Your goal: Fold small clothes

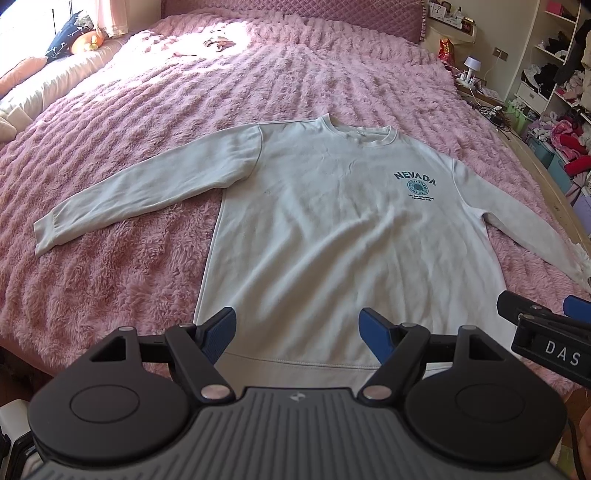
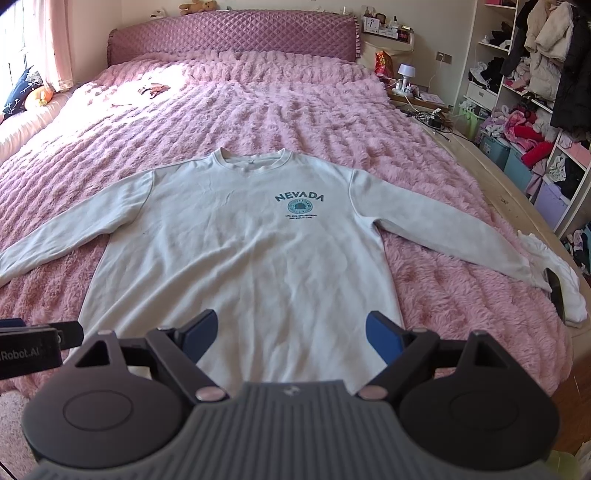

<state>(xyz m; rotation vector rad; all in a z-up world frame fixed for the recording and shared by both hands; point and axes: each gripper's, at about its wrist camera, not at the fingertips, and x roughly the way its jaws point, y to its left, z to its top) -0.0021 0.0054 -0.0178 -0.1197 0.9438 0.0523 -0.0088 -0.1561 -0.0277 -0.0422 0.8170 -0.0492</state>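
Observation:
A white long-sleeved sweatshirt (image 1: 332, 221) with a green "NEVADA" print lies flat, front up, on the pink fluffy bed, sleeves spread to both sides. It also shows in the right wrist view (image 2: 240, 251). My left gripper (image 1: 297, 325) is open and empty, held just above the hem, left of middle. My right gripper (image 2: 291, 328) is open and empty above the hem, right of middle. The right gripper shows at the right edge of the left wrist view (image 1: 546, 332); the left gripper shows at the left edge of the right wrist view (image 2: 37, 343).
The pink bedspread (image 2: 295, 110) stretches to a quilted headboard (image 2: 236, 33). A white cloth (image 2: 557, 280) with a dark flat object lies by the right sleeve cuff. A small item (image 2: 153, 88) lies far up the bed. Cluttered shelves (image 2: 535, 92) stand at right.

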